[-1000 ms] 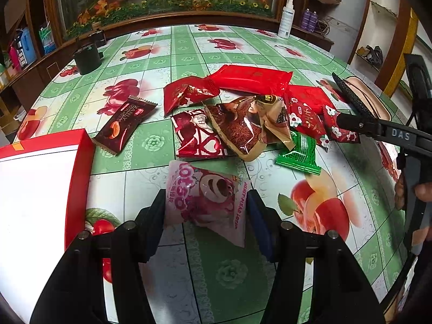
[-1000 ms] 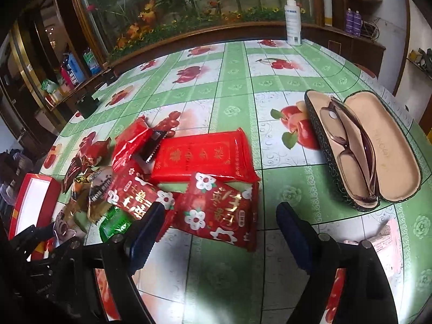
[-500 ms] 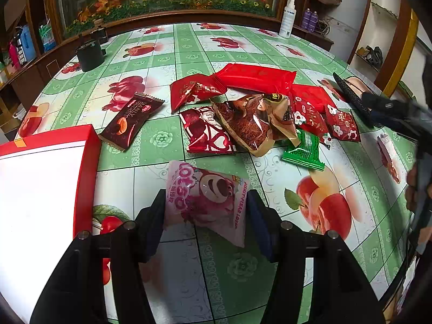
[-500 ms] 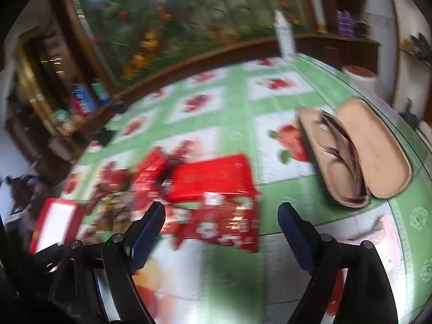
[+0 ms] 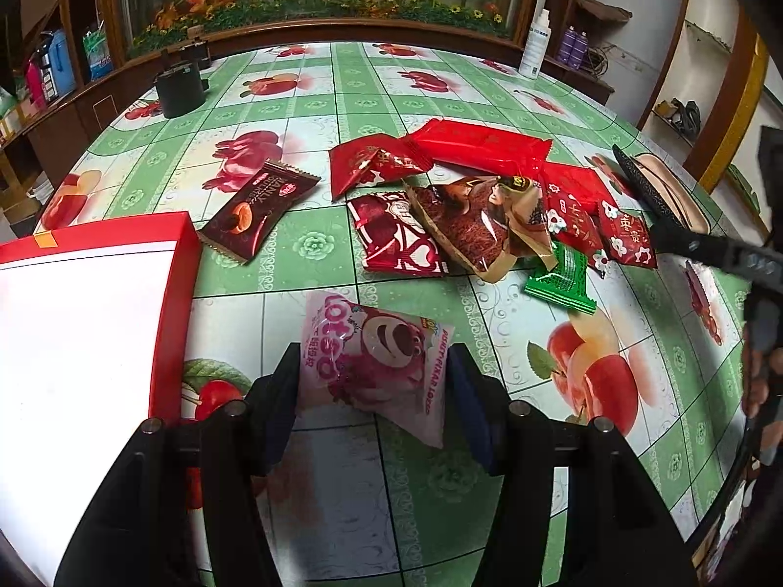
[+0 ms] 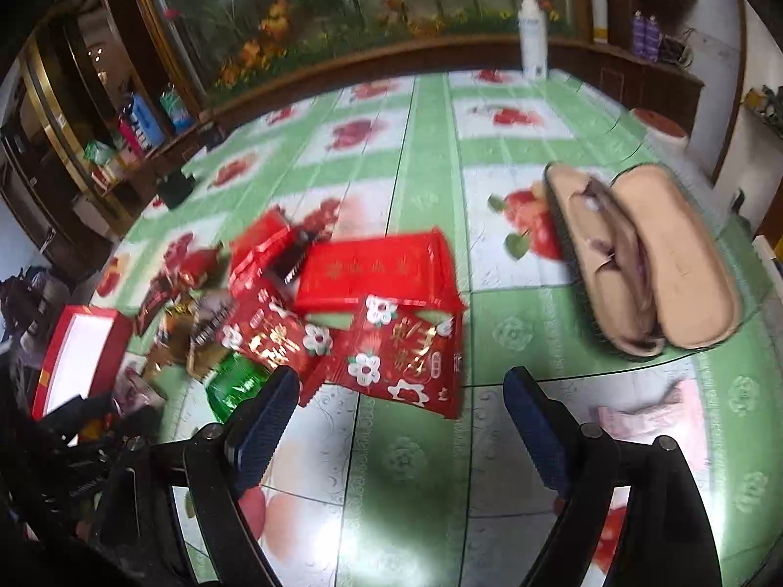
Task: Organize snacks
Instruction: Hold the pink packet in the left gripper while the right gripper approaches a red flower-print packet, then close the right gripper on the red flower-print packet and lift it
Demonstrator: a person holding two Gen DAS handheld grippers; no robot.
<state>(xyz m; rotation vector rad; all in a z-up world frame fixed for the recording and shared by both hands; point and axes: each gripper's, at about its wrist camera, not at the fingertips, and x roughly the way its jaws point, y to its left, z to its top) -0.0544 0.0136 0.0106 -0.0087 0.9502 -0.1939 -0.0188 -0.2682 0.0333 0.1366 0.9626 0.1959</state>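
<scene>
Snacks [image 5: 470, 205] lie heaped on the surface [image 5: 303, 112]; the left hand-held gripper [image 5: 374, 386] pinches a pink packet [image 5: 377, 357] beside a red box [image 5: 73, 318]. Right hand-held gripper [image 6: 396, 416] spread, empty.

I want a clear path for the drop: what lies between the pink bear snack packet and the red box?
Only bare tablecloth, seen in the left wrist view, separates the pink bear snack packet, clamped in the left gripper, from the red box.
</scene>
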